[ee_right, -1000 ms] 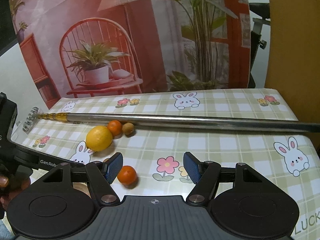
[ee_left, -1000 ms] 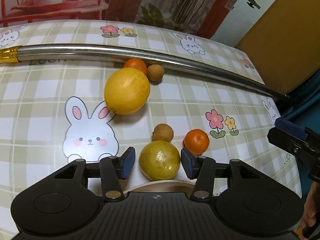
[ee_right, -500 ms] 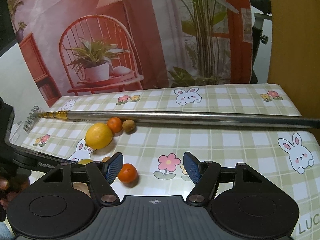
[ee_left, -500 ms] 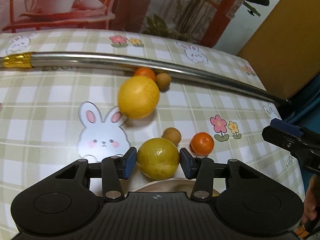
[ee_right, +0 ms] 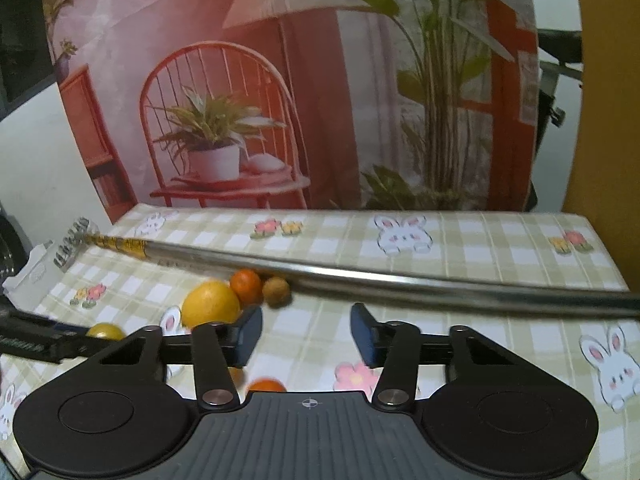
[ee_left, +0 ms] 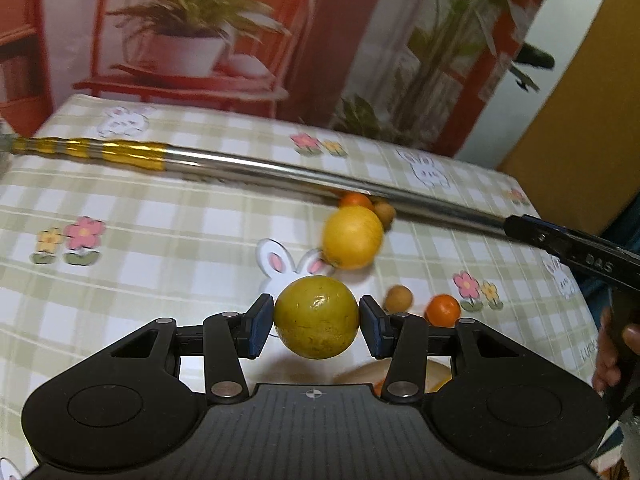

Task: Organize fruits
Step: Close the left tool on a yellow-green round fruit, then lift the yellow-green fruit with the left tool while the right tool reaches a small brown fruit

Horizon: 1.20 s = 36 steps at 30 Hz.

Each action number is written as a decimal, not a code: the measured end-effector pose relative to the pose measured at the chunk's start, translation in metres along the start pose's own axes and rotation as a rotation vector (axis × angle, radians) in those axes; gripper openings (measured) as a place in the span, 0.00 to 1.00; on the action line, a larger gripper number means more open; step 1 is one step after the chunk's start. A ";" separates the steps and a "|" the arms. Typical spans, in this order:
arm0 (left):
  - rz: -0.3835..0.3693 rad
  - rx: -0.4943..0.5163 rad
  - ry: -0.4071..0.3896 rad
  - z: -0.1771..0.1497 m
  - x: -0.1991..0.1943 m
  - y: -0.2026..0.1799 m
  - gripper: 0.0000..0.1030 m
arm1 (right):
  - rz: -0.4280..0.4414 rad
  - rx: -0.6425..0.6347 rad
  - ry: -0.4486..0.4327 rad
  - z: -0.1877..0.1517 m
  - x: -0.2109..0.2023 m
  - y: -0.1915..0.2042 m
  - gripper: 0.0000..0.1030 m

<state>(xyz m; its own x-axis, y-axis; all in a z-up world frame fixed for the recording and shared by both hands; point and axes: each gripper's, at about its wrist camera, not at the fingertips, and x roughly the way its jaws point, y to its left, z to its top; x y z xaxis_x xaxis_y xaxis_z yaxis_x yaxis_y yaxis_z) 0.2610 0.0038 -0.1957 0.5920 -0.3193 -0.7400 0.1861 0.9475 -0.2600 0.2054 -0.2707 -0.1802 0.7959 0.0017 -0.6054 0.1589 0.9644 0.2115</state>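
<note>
Gripping the yellow-green fruit [ee_left: 316, 322] between both pads, the left gripper [ee_left: 316, 324] holds it clear above the checked tablecloth [ee_left: 160, 248]. Farther off, a big yellow orange [ee_left: 353, 237] sits near the metal pole [ee_left: 280, 172]; a small tangerine [ee_left: 443, 311] lies to the right. The right gripper [ee_right: 306, 334] hangs released, nothing between its pads.

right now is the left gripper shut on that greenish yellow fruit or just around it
Shut on it: in the left wrist view both pads of the left gripper press the sides of the greenish-yellow fruit.
</note>
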 end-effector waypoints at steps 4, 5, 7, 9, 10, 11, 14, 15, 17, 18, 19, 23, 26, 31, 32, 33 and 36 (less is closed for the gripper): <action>0.016 -0.028 -0.025 0.000 -0.009 0.010 0.48 | 0.035 -0.025 -0.038 0.011 0.022 0.005 0.29; 0.019 -0.032 -0.027 0.000 -0.010 0.012 0.48 | 0.039 -0.033 -0.042 0.013 0.031 0.006 0.28; 0.025 -0.038 -0.030 -0.001 -0.012 0.014 0.48 | 0.036 -0.046 -0.038 0.016 0.047 0.009 0.26; 0.024 -0.042 -0.030 -0.004 -0.013 0.014 0.48 | 0.039 -0.045 -0.025 0.018 0.063 0.011 0.25; 0.022 -0.043 -0.030 -0.005 -0.013 0.015 0.48 | 0.043 -0.045 -0.017 0.018 0.071 0.012 0.25; 0.020 -0.043 -0.029 -0.007 -0.013 0.016 0.48 | 0.043 -0.047 -0.005 0.017 0.081 0.014 0.25; 0.017 -0.049 -0.029 -0.010 -0.014 0.019 0.48 | 0.032 -0.058 0.032 0.015 0.103 0.017 0.25; 0.015 -0.052 -0.028 -0.011 -0.014 0.019 0.48 | 0.031 -0.058 0.042 0.012 0.108 0.018 0.25; 0.013 -0.056 -0.027 -0.011 -0.013 0.020 0.48 | 0.031 -0.054 0.063 0.010 0.120 0.019 0.25; 0.013 -0.055 -0.027 -0.013 -0.013 0.020 0.48 | 0.032 -0.051 0.068 0.008 0.123 0.020 0.25; 0.014 -0.053 -0.027 -0.012 -0.013 0.020 0.48 | 0.034 -0.047 0.075 0.007 0.127 0.020 0.25; 0.013 -0.043 -0.026 -0.013 -0.012 0.019 0.48 | 0.044 -0.025 0.090 0.003 0.136 0.018 0.26; 0.007 -0.039 -0.025 -0.012 -0.011 0.018 0.48 | 0.058 -0.006 0.101 0.001 0.142 0.015 0.28; -0.003 -0.031 -0.022 -0.013 -0.009 0.018 0.48 | 0.082 0.012 0.118 -0.001 0.148 0.013 0.29; -0.005 -0.030 -0.021 -0.013 -0.009 0.017 0.48 | 0.086 0.014 0.120 -0.002 0.149 0.013 0.29; -0.006 -0.029 -0.019 -0.013 -0.009 0.017 0.48 | 0.091 0.016 0.122 -0.001 0.149 0.013 0.29; -0.010 -0.027 -0.017 -0.013 -0.009 0.017 0.48 | 0.094 0.024 0.123 -0.001 0.150 0.014 0.27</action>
<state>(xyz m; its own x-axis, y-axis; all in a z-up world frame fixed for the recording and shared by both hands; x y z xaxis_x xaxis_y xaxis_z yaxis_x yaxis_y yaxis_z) 0.2484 0.0226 -0.2020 0.6036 -0.3284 -0.7265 0.1709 0.9433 -0.2845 0.3265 -0.2570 -0.2696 0.7304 0.1252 -0.6715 0.1024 0.9519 0.2888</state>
